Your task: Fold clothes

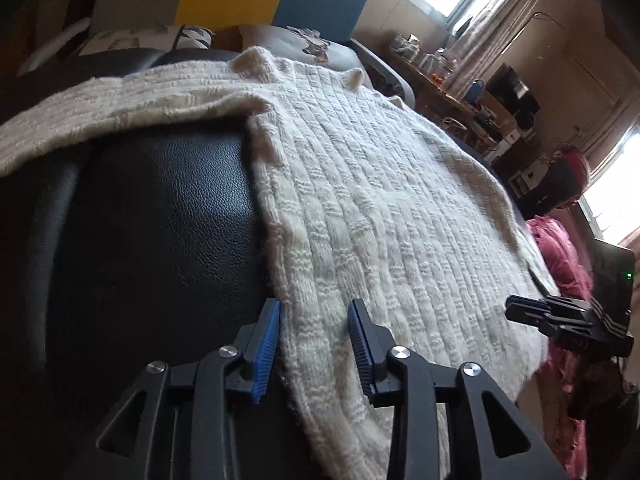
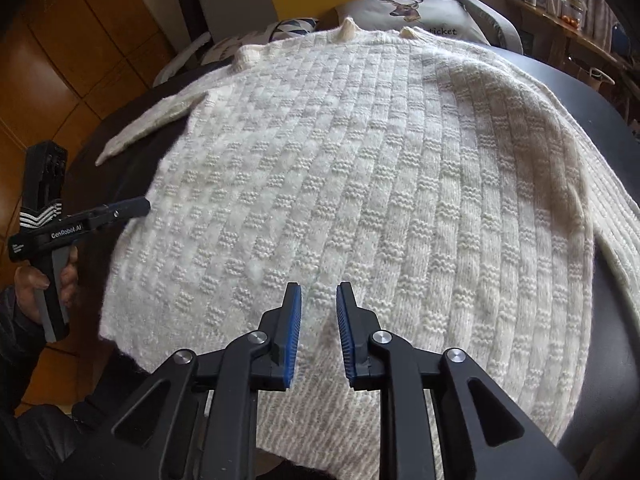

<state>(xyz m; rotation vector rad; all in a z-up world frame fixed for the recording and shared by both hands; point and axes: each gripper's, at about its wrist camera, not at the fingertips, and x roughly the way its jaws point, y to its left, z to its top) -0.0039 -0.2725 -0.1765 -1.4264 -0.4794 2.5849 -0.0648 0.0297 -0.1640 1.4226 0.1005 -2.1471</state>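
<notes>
A cream, chunky-knit sweater with a basket-weave pattern (image 2: 360, 168) lies spread flat, face down or up I cannot tell, on a black leather-look seat surface (image 1: 160, 216); its ribbed hem is nearest both cameras and its collar end lies far off, toward a grey cushion printed with a deer (image 2: 416, 10). One long sleeve (image 1: 120, 108) stretches out across the black surface on the left side; the other sleeve (image 2: 608, 216) runs down the sweater's right edge.

The left gripper (image 1: 314, 344) sits at the sweater's left edge near the hem, its blue-padded jaws moderately apart, one finger over the black surface and the other over the knit; nothing is held between them. The right gripper (image 2: 318, 332) hovers low over the hem near the middle, its jaws set narrower but parted, with only the knit showing in the gap and no fabric pinched.

In the right wrist view the left gripper appears side-on, a hand (image 2: 40, 280) wrapped round its grey handle; in the left wrist view the right gripper's black fingers (image 1: 536, 312) reach in beside a crumpled pink garment (image 1: 560, 256).
</notes>
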